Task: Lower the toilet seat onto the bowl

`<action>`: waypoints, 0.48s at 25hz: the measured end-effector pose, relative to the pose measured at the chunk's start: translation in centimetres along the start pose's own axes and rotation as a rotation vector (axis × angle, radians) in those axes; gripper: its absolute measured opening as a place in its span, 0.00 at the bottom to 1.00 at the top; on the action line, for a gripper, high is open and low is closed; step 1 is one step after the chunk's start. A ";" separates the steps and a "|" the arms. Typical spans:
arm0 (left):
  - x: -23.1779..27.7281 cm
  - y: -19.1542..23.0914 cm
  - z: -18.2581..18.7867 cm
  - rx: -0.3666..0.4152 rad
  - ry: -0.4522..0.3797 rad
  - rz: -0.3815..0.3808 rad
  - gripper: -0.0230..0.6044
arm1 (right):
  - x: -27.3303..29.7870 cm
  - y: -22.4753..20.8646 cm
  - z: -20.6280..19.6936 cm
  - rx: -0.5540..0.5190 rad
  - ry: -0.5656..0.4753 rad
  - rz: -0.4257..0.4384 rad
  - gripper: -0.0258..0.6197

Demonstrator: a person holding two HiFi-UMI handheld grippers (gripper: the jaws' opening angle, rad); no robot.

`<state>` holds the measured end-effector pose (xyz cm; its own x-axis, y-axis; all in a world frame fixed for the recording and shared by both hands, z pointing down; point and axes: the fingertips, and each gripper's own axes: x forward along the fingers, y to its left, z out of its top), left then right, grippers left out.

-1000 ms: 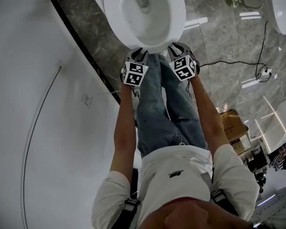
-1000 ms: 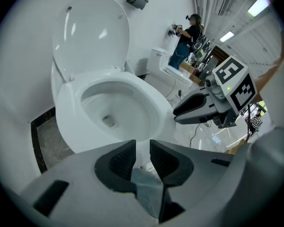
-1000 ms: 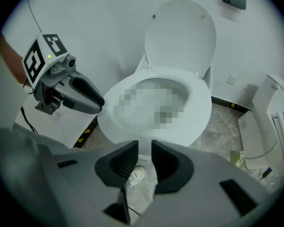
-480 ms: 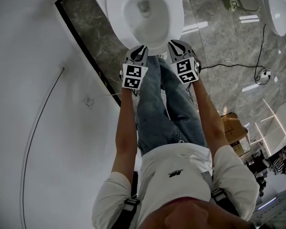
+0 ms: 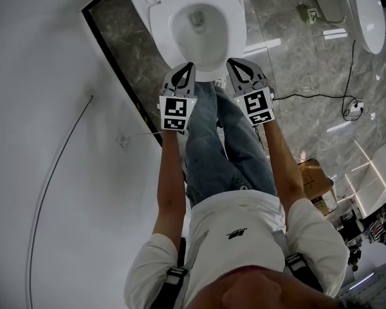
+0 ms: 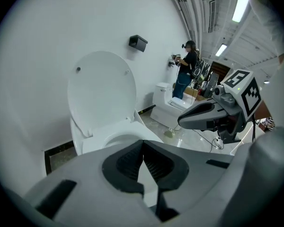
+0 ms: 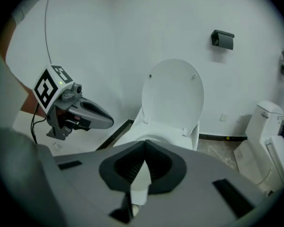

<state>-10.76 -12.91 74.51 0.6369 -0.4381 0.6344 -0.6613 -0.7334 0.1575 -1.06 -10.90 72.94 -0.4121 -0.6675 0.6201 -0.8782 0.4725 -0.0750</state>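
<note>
The white toilet [image 5: 159, 24] stands at the top of the head view. Its seat [image 6: 120, 132] lies flat on the bowl rim, while the lid [image 6: 102, 91] [image 7: 173, 96] stands upright against the wall. My left gripper [image 5: 191, 64] [image 6: 143, 144] hangs in the air just in front of the bowl's front edge. Its jaws have just been closing and now stand shut, with nothing between them. Beside it, my right gripper [image 5: 231, 61] [image 7: 144, 144] is at the same height. Its jaws have also just been closing and are shut and empty. Neither gripper touches the toilet.
A white wall with a dark skirting strip [image 5: 122, 76] runs along the left. A second toilet [image 5: 367, 11] [image 6: 168, 105] stands to the right, with a cable [image 5: 309, 82] and socket on the marble floor. A cardboard box [image 5: 315, 172] sits behind me. A person [image 6: 185, 74] stands far off.
Both grippers have drawn back from the bowl's front rim and risen towards the camera. Their jaws went from partly open to shut.
</note>
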 end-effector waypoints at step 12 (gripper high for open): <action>-4.5 0.0 9.2 0.028 -0.123 0.043 0.08 | -4.5 -1.3 8.7 -0.012 -0.111 -0.027 0.09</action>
<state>-10.01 -15.75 64.76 0.6529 -0.5290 0.5421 -0.6790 -0.7260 0.1093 -0.14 -13.52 63.49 -0.4132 -0.7394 0.5315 -0.8867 0.4596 -0.0499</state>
